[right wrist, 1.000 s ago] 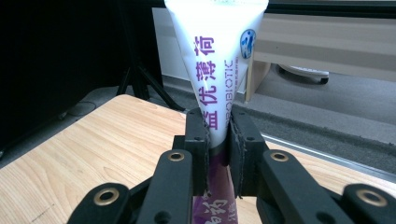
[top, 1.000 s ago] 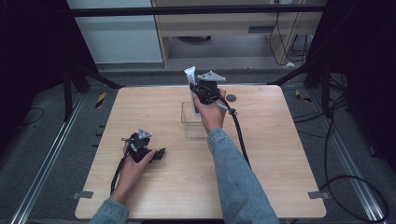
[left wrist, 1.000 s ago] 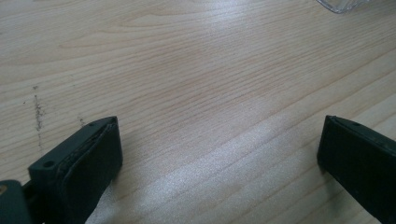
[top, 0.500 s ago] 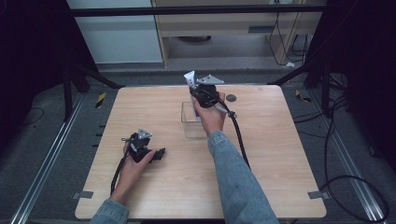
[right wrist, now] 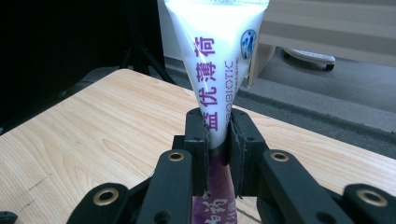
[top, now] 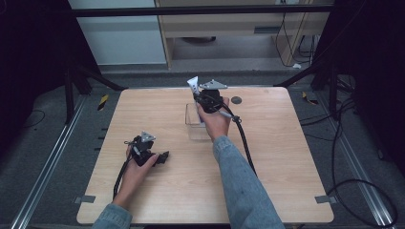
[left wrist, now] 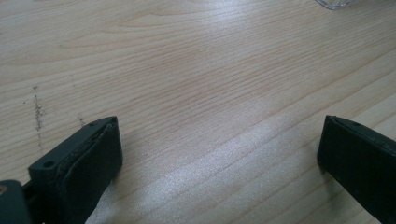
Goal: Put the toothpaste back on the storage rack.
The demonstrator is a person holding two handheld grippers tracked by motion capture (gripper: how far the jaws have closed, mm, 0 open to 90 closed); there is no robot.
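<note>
A white toothpaste tube (right wrist: 217, 70) with purple lettering stands upright, flat crimped end up, and my right gripper (right wrist: 218, 135) is shut on its lower half. In the high view the right gripper (top: 206, 97) holds the tube (top: 193, 86) above the far edge of a clear plastic box (top: 196, 125) in the middle of the table. My left gripper (top: 164, 156) lies low on the wood at the front left. Its jaws stand wide apart in the left gripper view (left wrist: 219, 154), with bare tabletop between them.
A small dark round disc (top: 236, 100) lies just right of the right gripper. A corner of the clear box (left wrist: 334, 3) shows at the top of the left gripper view. The wooden table (top: 286, 157) has black frame legs and cables around it.
The right gripper and the tube have sunk a little toward the clear box. The left gripper has stayed where it was.
</note>
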